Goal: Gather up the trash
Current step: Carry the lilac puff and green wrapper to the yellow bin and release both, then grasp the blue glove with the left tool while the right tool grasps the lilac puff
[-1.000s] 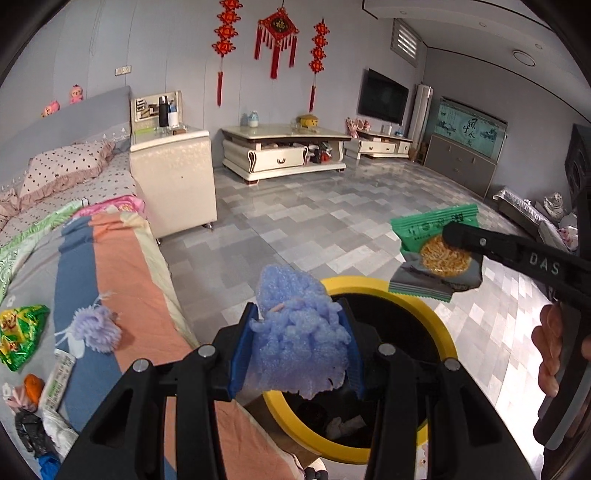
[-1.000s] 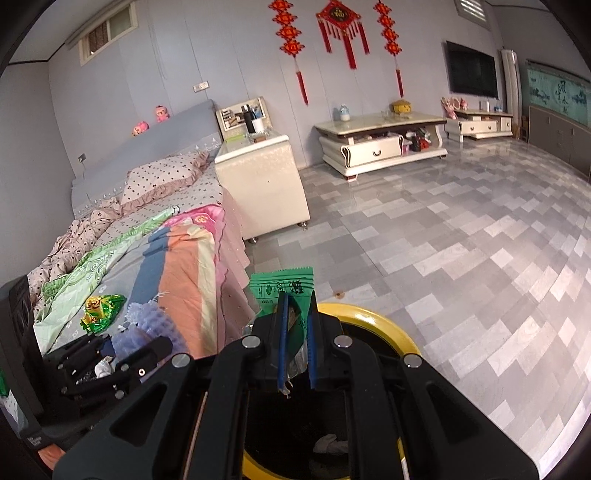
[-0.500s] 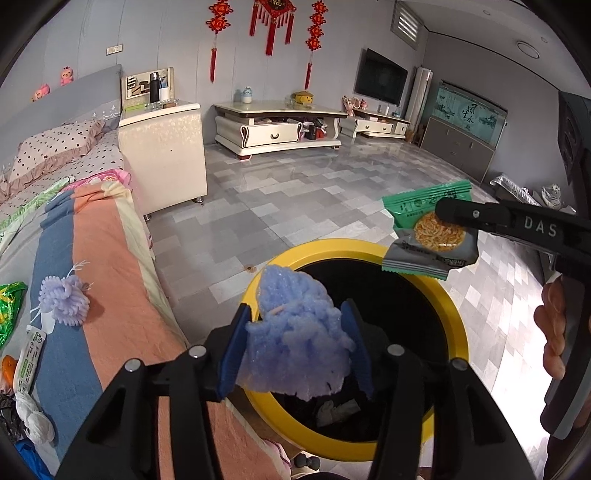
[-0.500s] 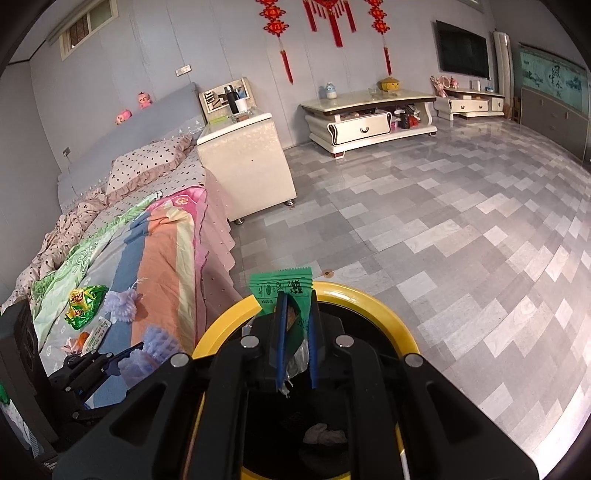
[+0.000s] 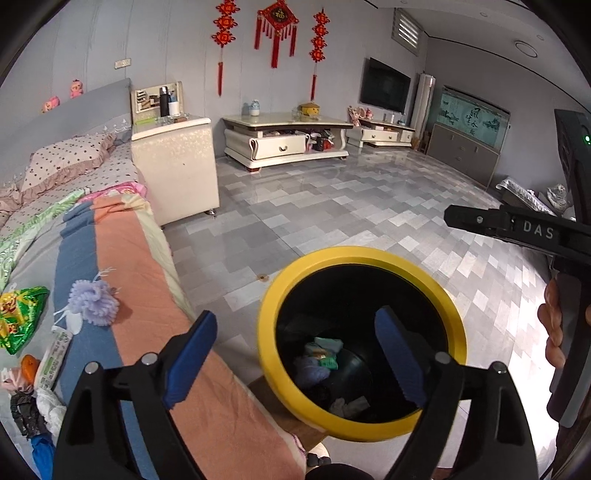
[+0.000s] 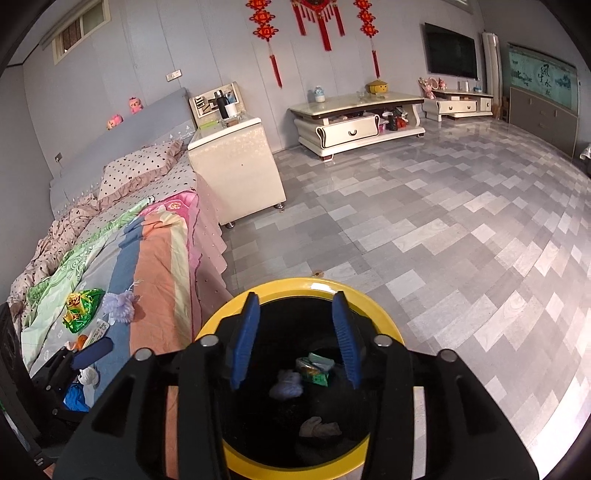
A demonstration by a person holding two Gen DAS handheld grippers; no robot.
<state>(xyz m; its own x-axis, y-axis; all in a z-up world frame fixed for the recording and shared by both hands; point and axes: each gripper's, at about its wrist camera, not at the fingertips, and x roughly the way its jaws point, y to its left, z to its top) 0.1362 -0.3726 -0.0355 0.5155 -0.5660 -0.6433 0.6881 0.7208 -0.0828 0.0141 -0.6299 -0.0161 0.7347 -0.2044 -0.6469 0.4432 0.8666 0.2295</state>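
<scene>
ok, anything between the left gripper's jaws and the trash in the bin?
Nothing. Left wrist view: left gripper open, empty, above the yellow-rimmed bin; purple fluff already inside.

From my station I saw a bed (image 6: pixel 110 254) along the left, spread with a striped quilt (image 5: pixel 122 258) in salmon, blue and green, with a polka-dot pillow (image 6: pixel 144 166) near its grey headboard (image 6: pixel 122 136). Two small pink dolls (image 6: pixel 125 112) sat on top of the headboard. Just beside the bed stood a cream bedside cabinet (image 5: pixel 177 166) with a black flask (image 5: pixel 163 100) on it. Red Chinese knot ornaments (image 5: pixel 275 27) hung on the far wall above a low cream TV stand (image 6: pixel 358 122). A dark television (image 5: pixel 384 90) hung to the right, and grey tiles (image 6: pixel 443 229) covered the floor.
</scene>
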